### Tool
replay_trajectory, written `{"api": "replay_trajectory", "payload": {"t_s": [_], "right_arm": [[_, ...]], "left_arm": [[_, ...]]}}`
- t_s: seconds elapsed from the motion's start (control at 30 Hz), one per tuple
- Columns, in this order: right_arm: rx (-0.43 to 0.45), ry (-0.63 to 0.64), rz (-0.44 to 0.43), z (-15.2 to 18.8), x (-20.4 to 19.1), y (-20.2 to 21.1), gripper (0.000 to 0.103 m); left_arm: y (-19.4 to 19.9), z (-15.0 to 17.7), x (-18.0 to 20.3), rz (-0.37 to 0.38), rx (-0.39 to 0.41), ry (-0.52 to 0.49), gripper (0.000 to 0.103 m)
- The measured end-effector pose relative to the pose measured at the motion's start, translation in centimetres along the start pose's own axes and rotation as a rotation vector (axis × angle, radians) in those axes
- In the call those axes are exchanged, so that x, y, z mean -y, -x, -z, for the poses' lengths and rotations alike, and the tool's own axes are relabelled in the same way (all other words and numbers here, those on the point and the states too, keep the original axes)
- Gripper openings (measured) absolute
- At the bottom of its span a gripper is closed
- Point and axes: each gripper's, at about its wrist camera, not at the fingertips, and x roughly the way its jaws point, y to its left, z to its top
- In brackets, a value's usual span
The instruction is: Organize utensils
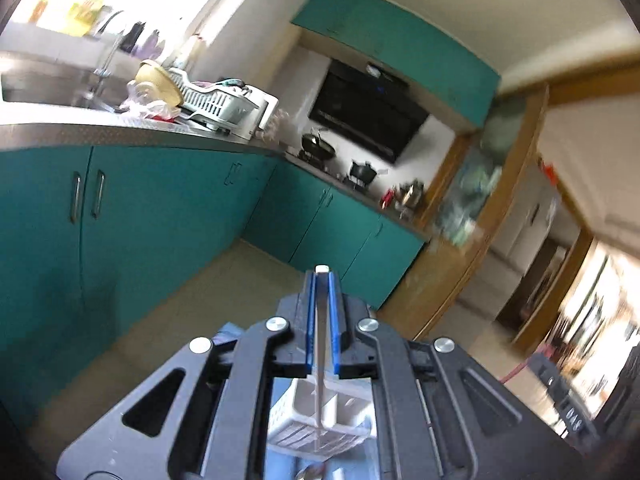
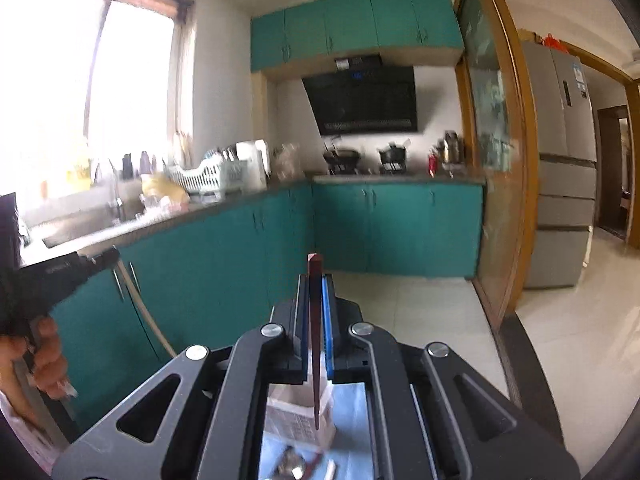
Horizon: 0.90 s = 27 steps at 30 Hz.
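Observation:
My left gripper (image 1: 322,280) is shut on a white-handled utensil (image 1: 320,344) that hangs down over a white slotted utensil holder (image 1: 320,420). My right gripper (image 2: 316,284) is shut on a dark red chopstick (image 2: 315,344) that points down over the white holder (image 2: 296,416). The holder stands on a light blue mat (image 2: 352,432). More utensils (image 2: 296,468) lie on the mat below, blurred. The left gripper body and the hand holding it show at the left edge of the right wrist view (image 2: 44,280).
Teal cabinets (image 2: 224,264) run along an L-shaped counter with a sink (image 2: 80,220), a white dish rack (image 2: 208,176) and pots on a stove (image 2: 344,160). A wooden glass door (image 2: 496,160) and a fridge (image 2: 564,160) stand at the right.

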Motion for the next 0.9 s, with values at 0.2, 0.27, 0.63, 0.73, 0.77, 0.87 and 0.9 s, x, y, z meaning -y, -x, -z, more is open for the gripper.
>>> {"api": "replay_trajectory", "payload": {"t_s": [0.2, 0.27, 0.63, 0.73, 0.77, 0.87, 0.9], "right_arm": [[0.077, 0.003, 0.016, -2.0, -0.9, -2.8, 0.007], [0.064, 0.003, 0.018, -1.9, -1.1, -4.3, 0.007], [-0.064, -0.090, 0.020, 4.5, 1.4, -9.7, 0.007], [-0.084, -0.092, 0.053, 5.5, 1.9, -9.2, 0.008], [-0.088, -0.095, 0.059, 5.6, 2.1, -9.0, 0.015], [-0.077, -0.095, 0.090, 6.1, 2.9, -7.4, 0.037], [-0.073, -0.088, 0.098, 6.2, 3.0, -6.6, 0.037]], "left_arm": [[-2.2, -1.1, 0.2, -0.058, 0.088, 0.061, 0.006], [-3.5, -0.7, 0.1, -0.077, 0.064, 0.063, 0.006], [-8.4, 4.5, -0.8, -0.153, -0.039, 0.011, 0.006], [-8.2, 5.0, -1.0, -0.162, -0.062, -0.006, 0.007], [-7.9, 5.2, -1.0, -0.157, -0.066, -0.015, 0.007], [-7.2, 5.4, -1.0, -0.159, -0.068, -0.027, 0.019], [-6.8, 5.6, -1.1, -0.154, -0.071, -0.027, 0.021]]}}
